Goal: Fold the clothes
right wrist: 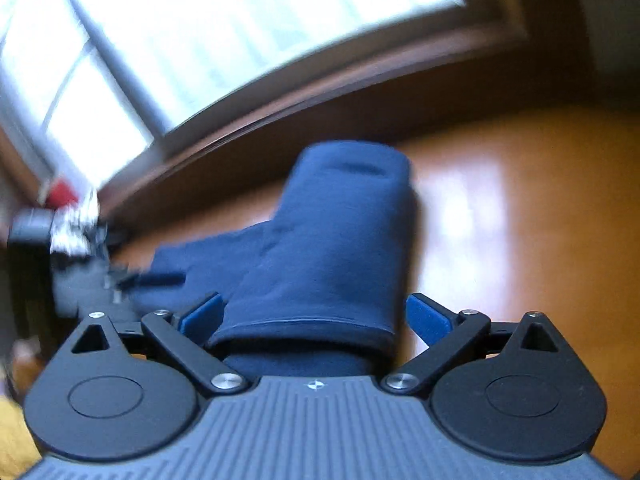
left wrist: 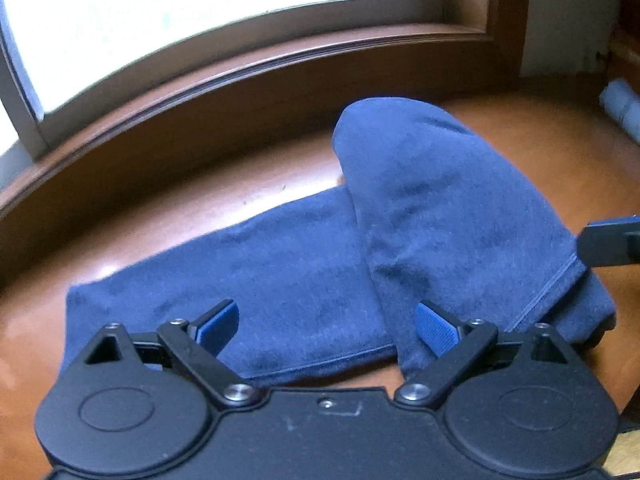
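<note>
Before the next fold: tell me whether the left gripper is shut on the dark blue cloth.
No: the left gripper stands wide open above the dark blue cloth, fingers apart.

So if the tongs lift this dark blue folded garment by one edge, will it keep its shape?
Probably not. The dark blue folded garment drapes softly over itself, so it looks floppy. The glossy wooden surface may let it slide when pushed.

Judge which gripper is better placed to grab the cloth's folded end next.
Right. The right gripper is open with the folded end between its fingers; the left gripper, also open, sits over the flat part.
</note>
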A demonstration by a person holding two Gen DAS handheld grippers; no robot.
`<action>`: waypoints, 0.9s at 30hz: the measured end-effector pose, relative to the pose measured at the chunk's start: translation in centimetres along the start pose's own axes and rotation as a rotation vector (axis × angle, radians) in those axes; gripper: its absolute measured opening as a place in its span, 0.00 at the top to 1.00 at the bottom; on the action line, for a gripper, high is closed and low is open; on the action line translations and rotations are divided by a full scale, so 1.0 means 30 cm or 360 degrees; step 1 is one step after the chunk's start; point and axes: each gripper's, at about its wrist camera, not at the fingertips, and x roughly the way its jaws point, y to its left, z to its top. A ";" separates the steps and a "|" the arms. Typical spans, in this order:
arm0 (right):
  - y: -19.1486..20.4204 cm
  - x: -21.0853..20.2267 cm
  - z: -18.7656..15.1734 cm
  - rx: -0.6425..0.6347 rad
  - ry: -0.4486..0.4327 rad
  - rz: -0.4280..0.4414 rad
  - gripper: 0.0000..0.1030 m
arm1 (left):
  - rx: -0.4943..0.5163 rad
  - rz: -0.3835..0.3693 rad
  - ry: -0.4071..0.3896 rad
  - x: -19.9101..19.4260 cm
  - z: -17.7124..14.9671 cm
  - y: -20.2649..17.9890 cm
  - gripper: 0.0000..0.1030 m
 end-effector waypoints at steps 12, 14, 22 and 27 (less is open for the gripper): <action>-0.111 0.112 0.011 0.0324 0.0114 0.0343 0.01 | 0.0089 0.0040 0.0123 0.047 0.011 -0.050 0.03; -0.117 0.108 0.011 0.0344 0.0084 0.0379 0.00 | 0.0069 0.0038 0.0123 0.051 0.011 -0.047 0.02; -0.110 0.112 0.016 0.0218 0.0123 0.0411 0.00 | -0.0044 0.0093 0.0065 -0.011 0.009 0.017 0.02; -0.116 0.114 0.018 0.0192 0.0136 0.0429 0.00 | -0.0010 0.0099 0.0145 0.030 -0.007 0.014 0.03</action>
